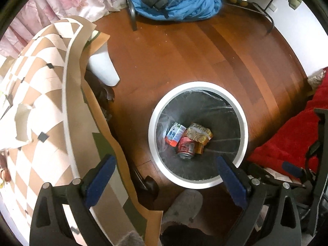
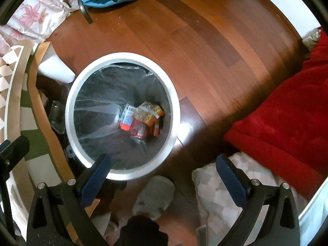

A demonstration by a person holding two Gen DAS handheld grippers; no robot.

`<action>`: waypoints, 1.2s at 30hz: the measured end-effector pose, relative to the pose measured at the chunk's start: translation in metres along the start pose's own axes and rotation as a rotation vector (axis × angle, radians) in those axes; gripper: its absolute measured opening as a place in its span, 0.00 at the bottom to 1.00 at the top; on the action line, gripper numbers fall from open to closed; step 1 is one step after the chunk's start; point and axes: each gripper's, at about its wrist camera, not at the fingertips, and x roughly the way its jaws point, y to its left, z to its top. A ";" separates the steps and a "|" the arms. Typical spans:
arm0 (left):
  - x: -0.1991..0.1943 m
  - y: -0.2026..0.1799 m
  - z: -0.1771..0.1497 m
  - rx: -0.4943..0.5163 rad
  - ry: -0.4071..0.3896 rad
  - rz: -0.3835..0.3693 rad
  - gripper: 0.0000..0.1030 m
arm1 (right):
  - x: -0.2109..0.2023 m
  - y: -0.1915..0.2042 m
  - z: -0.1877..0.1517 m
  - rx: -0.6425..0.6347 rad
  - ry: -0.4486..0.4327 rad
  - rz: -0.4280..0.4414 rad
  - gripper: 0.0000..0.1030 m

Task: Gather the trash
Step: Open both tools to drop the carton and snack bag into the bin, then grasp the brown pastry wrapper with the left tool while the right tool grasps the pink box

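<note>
A round white-rimmed trash bin [image 1: 152,135] with a clear liner stands on the wooden floor; it also shows in the right wrist view [image 2: 69,110]. At its bottom lie a red drink can [image 1: 186,148], a small white, blue and orange carton [image 1: 175,133] and a noodle packet [image 1: 198,133]. The same can [image 2: 140,131], carton [image 2: 128,119] and packet [image 2: 148,112] show in the right wrist view. My left gripper [image 1: 166,164] is open and empty above the bin's near rim. My right gripper [image 2: 164,163] is open and empty, above the floor just right of the bin.
A table with a brown-and-cream checked cloth [image 1: 41,94] stands left of the bin. A red blanket [image 2: 287,106] lies at the right, a patterned cushion [image 2: 217,201] beside it. A grey slipper [image 2: 153,196] is near the bin. Blue fabric [image 1: 176,4] lies at the far side.
</note>
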 end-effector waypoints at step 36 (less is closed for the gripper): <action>-0.248 0.132 -0.112 -0.207 -0.435 0.125 0.98 | -0.282 0.087 -0.124 -0.138 -0.386 0.225 1.00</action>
